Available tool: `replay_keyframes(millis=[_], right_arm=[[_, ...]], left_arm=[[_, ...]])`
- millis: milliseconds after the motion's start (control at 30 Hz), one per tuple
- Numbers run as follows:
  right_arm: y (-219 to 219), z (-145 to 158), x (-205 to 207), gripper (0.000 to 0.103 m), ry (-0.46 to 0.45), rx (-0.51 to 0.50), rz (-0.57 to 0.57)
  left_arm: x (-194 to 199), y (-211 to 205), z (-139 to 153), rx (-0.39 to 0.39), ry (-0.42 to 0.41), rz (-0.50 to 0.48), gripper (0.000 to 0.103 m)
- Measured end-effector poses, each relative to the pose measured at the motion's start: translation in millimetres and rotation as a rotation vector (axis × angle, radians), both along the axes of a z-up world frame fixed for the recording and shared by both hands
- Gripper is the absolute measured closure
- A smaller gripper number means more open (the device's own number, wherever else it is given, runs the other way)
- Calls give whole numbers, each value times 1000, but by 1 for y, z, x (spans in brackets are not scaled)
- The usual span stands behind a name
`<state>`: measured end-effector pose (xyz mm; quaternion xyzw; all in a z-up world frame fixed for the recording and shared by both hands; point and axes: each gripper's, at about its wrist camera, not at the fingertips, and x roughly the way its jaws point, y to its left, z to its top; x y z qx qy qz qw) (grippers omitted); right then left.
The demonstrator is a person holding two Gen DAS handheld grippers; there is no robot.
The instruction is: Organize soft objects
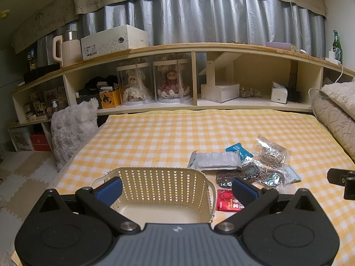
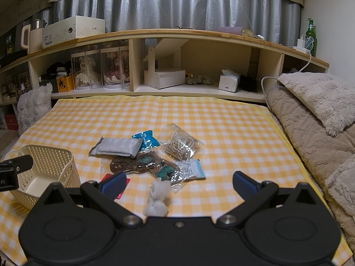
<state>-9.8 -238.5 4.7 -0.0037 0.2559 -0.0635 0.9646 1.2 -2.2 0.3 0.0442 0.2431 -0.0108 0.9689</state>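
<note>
Left gripper [image 1: 177, 189]: jaws spread, basket [image 1: 164, 190] between them.
Right gripper [image 2: 178, 185]: jaws spread, white pouch [image 2: 158, 196] between them.

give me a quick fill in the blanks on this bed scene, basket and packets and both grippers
1. The cream woven basket on the checked cloth holds ____ packets.
2. The grey flat packet lies partly over a ____ packet coloured like the sea.
3. Both the left gripper and the right gripper have their jaws ____.
4. The white cloth pouch lies nearest the ____ gripper.

Missing words: no; teal; open; right
</note>
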Motion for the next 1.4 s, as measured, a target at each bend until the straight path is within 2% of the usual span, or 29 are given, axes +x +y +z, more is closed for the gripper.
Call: replay_keyframes(millis=[1400], right_arm=[[1,1,-1,0,-4,-2,1]], left_arm=[[-2,0,1,-1,-7,0,0]])
